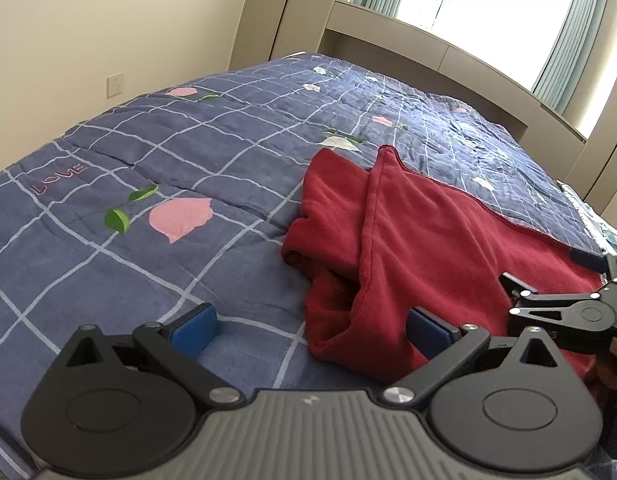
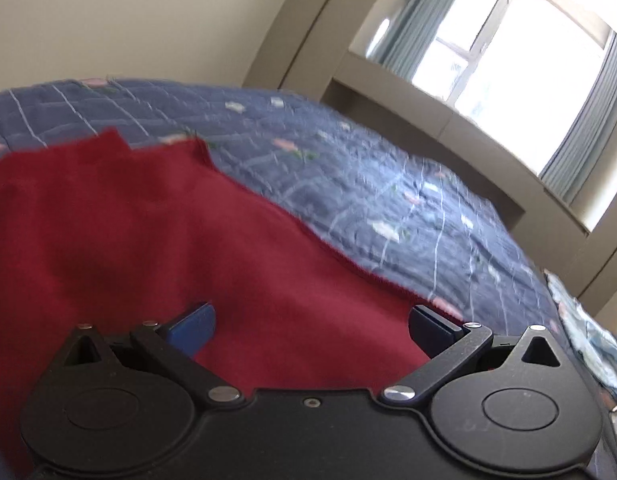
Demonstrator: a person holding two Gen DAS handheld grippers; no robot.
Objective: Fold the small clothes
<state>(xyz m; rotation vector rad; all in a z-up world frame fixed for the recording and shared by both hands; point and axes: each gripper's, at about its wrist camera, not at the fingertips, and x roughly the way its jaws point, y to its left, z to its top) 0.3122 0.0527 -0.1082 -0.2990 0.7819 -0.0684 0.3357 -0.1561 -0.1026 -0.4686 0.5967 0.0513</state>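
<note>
From the left wrist view, a bed covered by a blue checked quilt (image 1: 212, 148) with pink flowers and a "LOVE" stitch is seen, backed by a beige wall with a socket (image 1: 115, 85) and a bright window with teal curtains (image 1: 568, 48). A red garment (image 1: 420, 240) is spread rumpled on the quilt's near right part. The left gripper (image 1: 310, 330) is held wide apart, nothing gripped, one pad at the garment's near edge. The right gripper (image 1: 548, 272) is glimpsed at the far right over the cloth. From the right wrist view, pretty blurry, the same quilt (image 2: 388, 184), window and garment (image 2: 148, 240) are shown, and the right gripper (image 2: 310, 330) is spread wide above the red cloth, nothing pinched.
</note>
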